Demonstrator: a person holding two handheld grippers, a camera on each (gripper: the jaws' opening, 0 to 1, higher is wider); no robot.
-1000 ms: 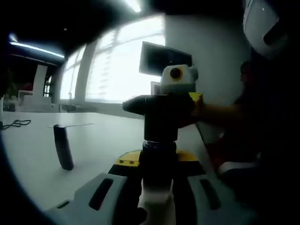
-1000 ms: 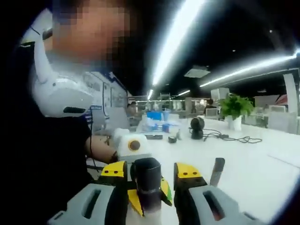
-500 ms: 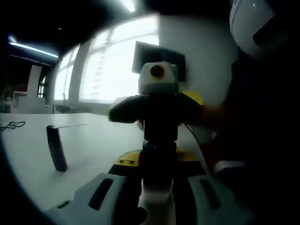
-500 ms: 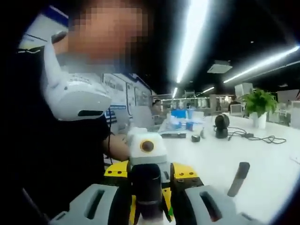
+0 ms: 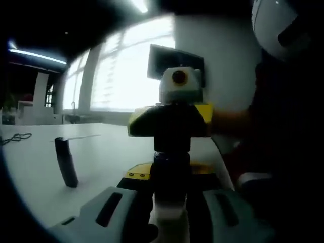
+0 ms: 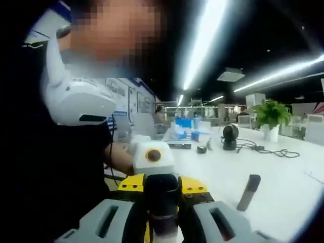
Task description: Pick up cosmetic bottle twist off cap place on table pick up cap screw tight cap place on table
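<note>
Two grippers meet over a white desk (image 5: 106, 157), both clamped on one dark bottle (image 5: 171, 177).
Left gripper (image 5: 169, 202) grips its body, right gripper (image 6: 162, 212) its cap (image 6: 162, 195); a dark stick (image 5: 66, 163) stands nearby.

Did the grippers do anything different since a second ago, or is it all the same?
Almost the same. The left gripper stays shut on the cosmetic bottle, and the right gripper stays clamped on its black cap. The right gripper's jaws look a little closer together than a second ago. Both views shifted because the hands moved. The dark stick on the white table stayed upright.
</note>
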